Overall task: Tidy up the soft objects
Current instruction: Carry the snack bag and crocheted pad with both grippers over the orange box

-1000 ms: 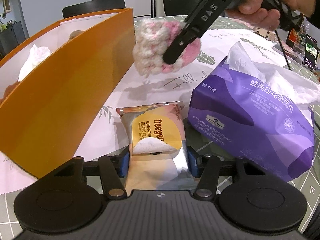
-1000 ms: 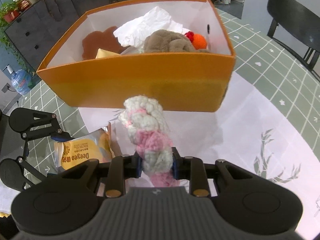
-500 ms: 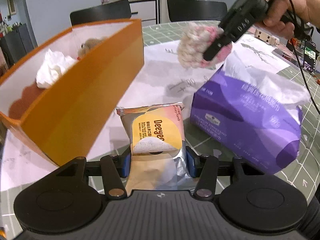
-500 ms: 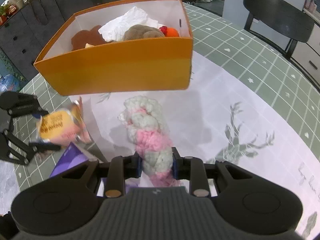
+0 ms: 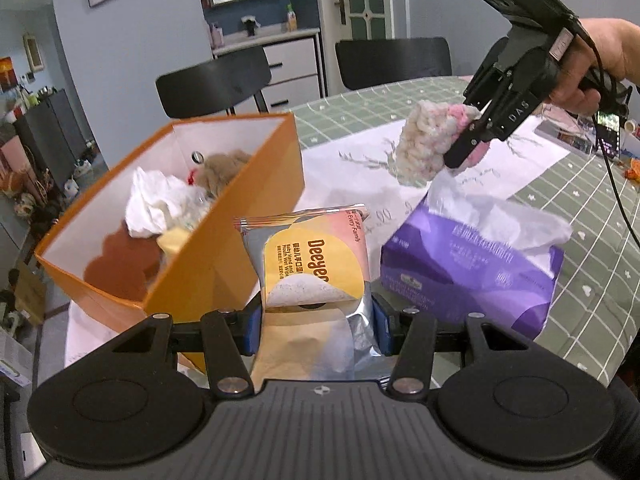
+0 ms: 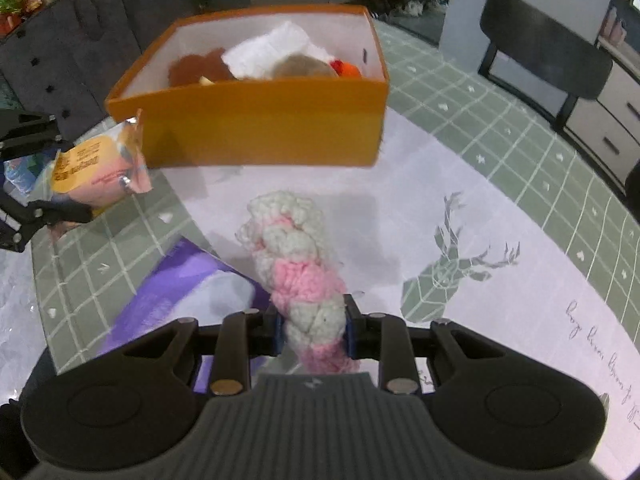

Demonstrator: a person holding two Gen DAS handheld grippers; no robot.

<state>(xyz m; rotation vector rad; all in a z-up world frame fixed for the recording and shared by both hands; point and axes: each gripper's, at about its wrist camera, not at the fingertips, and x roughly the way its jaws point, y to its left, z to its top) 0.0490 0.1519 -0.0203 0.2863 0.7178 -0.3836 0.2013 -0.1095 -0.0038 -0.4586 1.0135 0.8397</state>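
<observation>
— Above the desk (image 6: 520, 184), both tongs are loaded: the left tongs (image 5: 316, 322) clamp the wipes packet (image 5: 310, 264), the right tongs (image 6: 312, 330) pinch the pink-and-white knitted roll (image 6: 298, 256). Neither is over the orange box (image 6: 260, 128) yet.

— Risks?

— The roll is gripped only near one end, so it may droop and catch the box's rim. That glossy packet could slide out, or land on the purple tissue pack (image 5: 472, 264).
</observation>
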